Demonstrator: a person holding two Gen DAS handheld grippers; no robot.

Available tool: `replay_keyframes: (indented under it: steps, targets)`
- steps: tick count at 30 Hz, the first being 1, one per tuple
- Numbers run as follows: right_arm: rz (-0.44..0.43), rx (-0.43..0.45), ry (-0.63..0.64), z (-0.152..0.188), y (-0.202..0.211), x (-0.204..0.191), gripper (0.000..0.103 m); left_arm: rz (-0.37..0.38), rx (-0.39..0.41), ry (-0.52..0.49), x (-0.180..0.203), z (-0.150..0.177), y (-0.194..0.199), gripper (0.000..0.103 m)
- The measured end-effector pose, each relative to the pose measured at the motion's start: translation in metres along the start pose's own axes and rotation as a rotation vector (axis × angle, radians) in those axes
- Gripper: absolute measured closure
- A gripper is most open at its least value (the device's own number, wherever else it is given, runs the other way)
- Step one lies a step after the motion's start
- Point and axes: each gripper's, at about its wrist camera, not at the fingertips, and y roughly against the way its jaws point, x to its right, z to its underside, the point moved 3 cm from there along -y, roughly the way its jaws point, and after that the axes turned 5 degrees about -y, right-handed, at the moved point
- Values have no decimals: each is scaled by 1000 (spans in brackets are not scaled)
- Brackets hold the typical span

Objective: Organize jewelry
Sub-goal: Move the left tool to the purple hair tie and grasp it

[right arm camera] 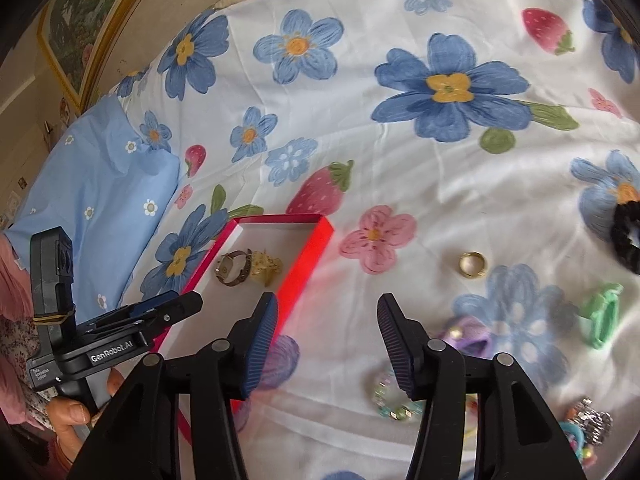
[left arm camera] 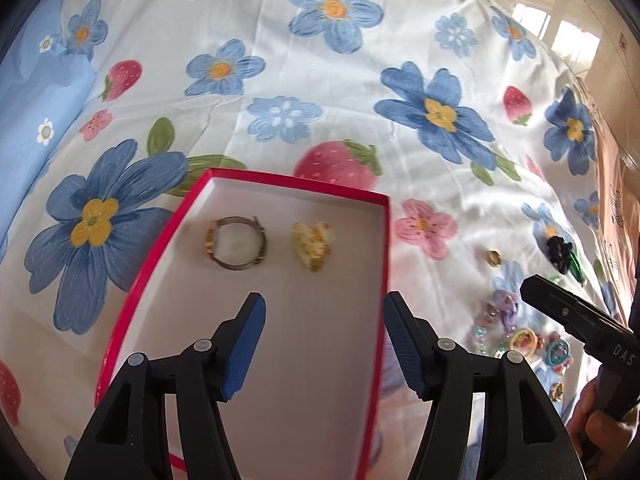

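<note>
Jewelry is being sorted into a red box [left arm camera: 280,320] on the bed, where a watch [left arm camera: 236,243] and a yellow clip [left arm camera: 312,249] are already laid. Both the left gripper [left arm camera: 324,344] and right gripper [right arm camera: 326,344] are held open and empty. A gold ring [right arm camera: 473,264] beside the box is probably to be picked next; a careful, narrow pinch is called for.

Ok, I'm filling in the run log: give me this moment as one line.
left gripper: open over red box | right gripper: open, empty | box: watch, hair clip | bedsheet: gold ring outside
</note>
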Motion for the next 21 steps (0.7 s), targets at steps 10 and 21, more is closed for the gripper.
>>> replay_keyframes:
  steps: [10, 21]
  targets:
    - [96, 34, -58, 14, 42, 56, 48, 64, -10, -71, 40, 4, -1, 42]
    - [153, 77, -106, 12, 71, 93, 48, 112, -34, -139, 77, -4, -18, 42]
